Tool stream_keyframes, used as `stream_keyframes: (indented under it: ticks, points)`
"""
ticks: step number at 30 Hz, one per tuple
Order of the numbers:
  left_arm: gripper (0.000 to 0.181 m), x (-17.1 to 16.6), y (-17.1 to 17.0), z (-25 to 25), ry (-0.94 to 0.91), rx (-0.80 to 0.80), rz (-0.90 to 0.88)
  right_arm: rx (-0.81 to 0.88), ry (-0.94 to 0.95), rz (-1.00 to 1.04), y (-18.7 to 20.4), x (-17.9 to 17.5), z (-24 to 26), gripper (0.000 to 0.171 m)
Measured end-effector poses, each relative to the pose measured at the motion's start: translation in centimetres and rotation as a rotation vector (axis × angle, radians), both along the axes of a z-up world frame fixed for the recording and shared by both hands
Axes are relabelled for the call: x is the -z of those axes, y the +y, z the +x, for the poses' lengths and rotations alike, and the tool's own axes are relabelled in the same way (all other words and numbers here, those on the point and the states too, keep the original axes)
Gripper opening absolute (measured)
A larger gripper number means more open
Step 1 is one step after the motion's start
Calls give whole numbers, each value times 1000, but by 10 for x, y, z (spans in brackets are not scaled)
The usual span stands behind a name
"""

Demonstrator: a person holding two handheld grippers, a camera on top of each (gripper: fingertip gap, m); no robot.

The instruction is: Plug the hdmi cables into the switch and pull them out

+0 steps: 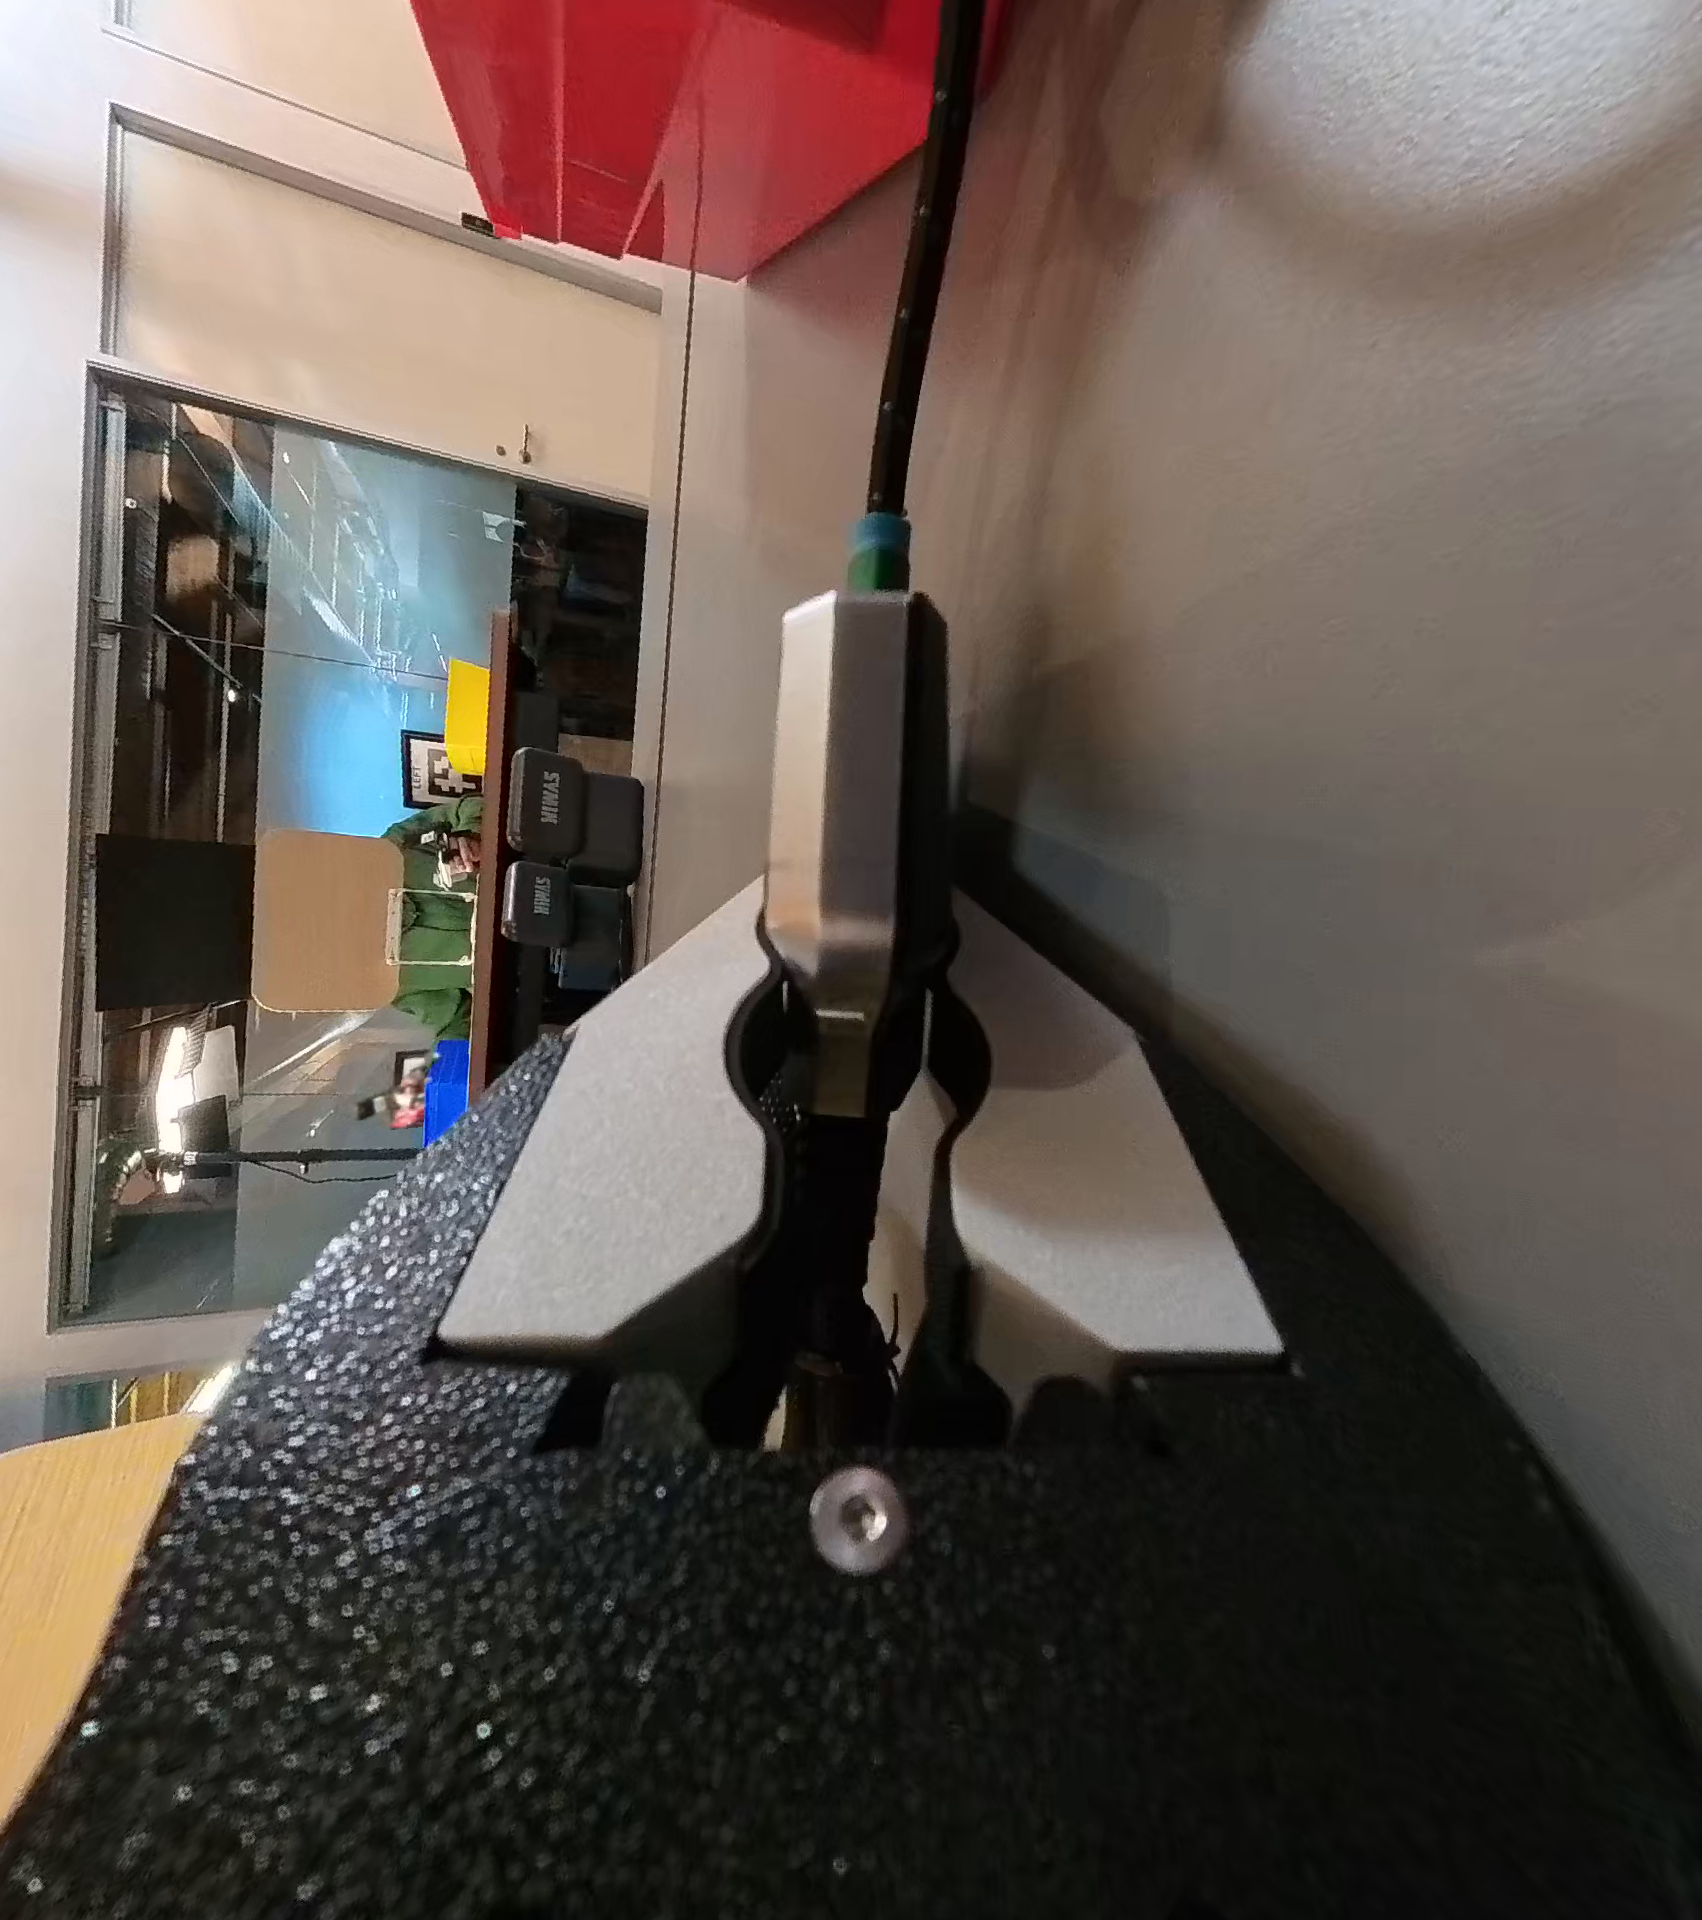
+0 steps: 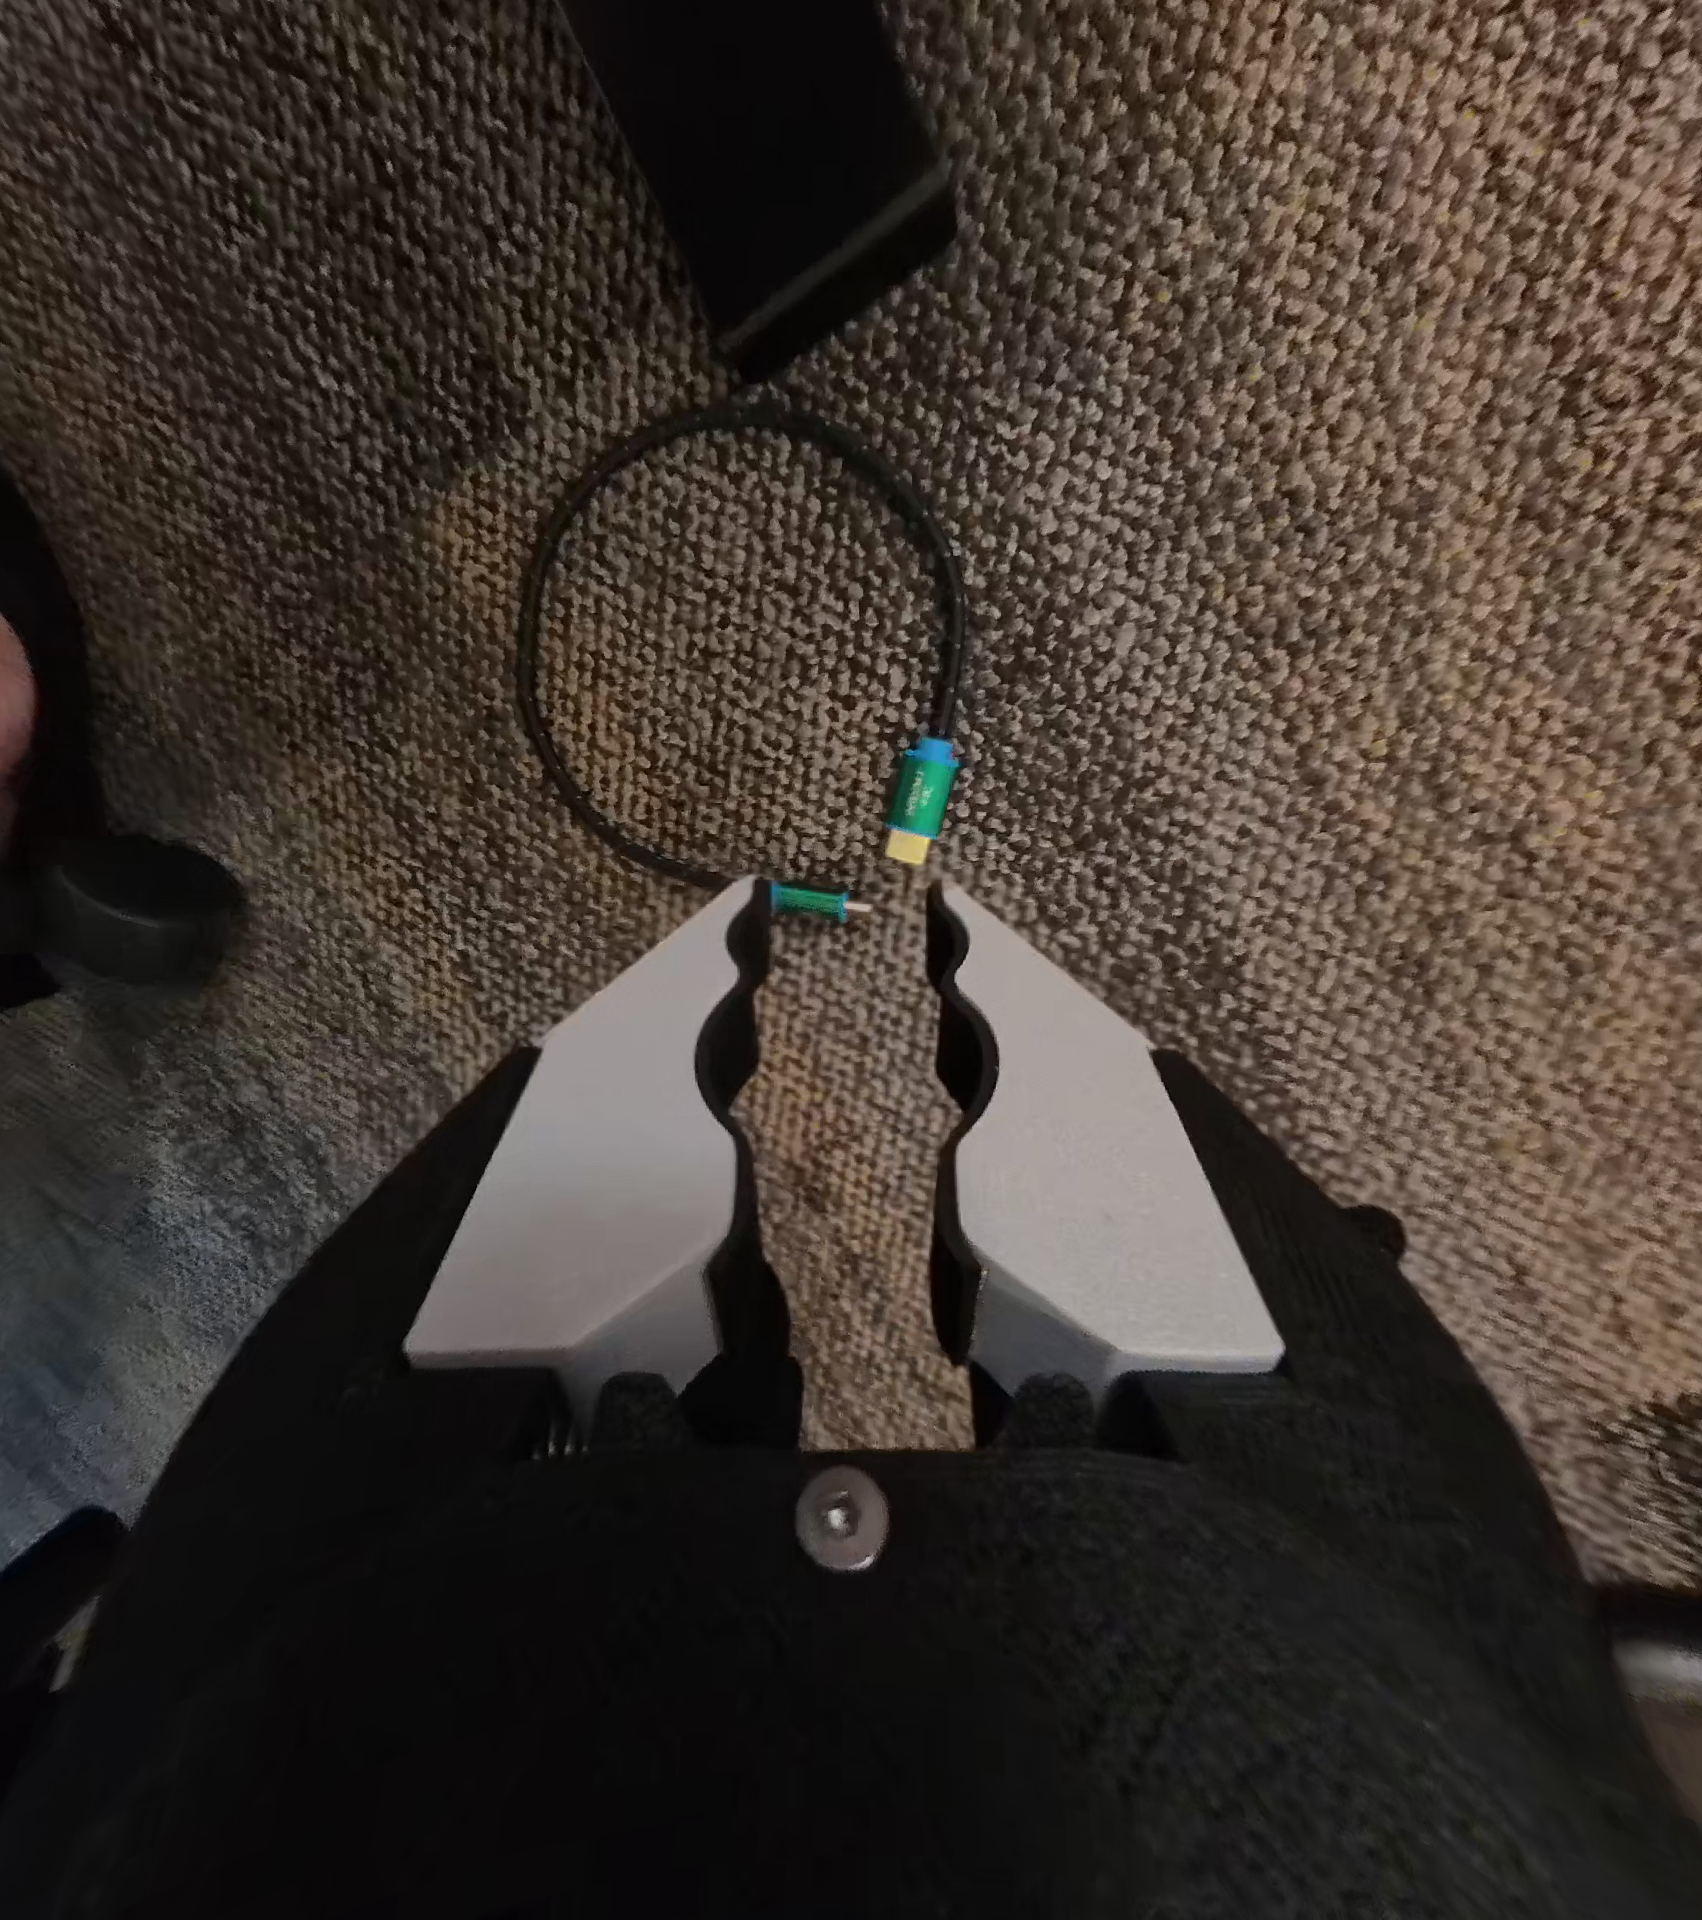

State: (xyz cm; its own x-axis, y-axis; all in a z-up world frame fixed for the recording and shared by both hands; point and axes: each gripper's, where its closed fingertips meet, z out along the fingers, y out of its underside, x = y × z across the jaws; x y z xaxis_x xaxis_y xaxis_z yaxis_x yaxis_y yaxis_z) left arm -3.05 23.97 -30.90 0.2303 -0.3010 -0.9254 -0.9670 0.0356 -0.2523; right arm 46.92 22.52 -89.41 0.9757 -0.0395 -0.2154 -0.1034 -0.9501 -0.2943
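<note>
Your left gripper (image 1: 852, 997) has its fingers (image 1: 618, 1174) pinched on a silver metal adapter (image 1: 852, 790) — the HDMI switch, it seems — with a black cable (image 1: 914, 343) plugged into its far end through a green-and-blue plug collar (image 1: 876, 551). It hangs beside a pale grey wall (image 1: 1398, 623), with a red shape (image 1: 660, 114) beyond. Your right gripper (image 2: 845, 899) points down at speckled brown carpet (image 2: 1346, 520), its fingers (image 2: 608, 1153) spread with nothing between them. Just past the fingertips a short black HDMI cable (image 2: 556, 561) lies looped on the carpet — one green plug (image 2: 920, 795) ahead, the second green plug (image 2: 811, 902) touching or just beside the left fingertip. A black box (image 2: 774, 156) lies farther off.
</note>
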Motion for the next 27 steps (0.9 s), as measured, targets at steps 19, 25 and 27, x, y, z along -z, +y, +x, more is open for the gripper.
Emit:
stream_keyframes:
  ticks: [19, 25, 27]
  points:
    - [22, 1, 10, -17, -14, -134, -8, 362, -94, -56, 4, 120, 3, 42]
    - [22, 1, 12, -27, -10, -220, -6, 382, -84, -40, 6, 144, 6, 37]
    - [22, 1, 13, -29, -9, -241, -6, 357, -103, -33, 5, 144, 9, 31]
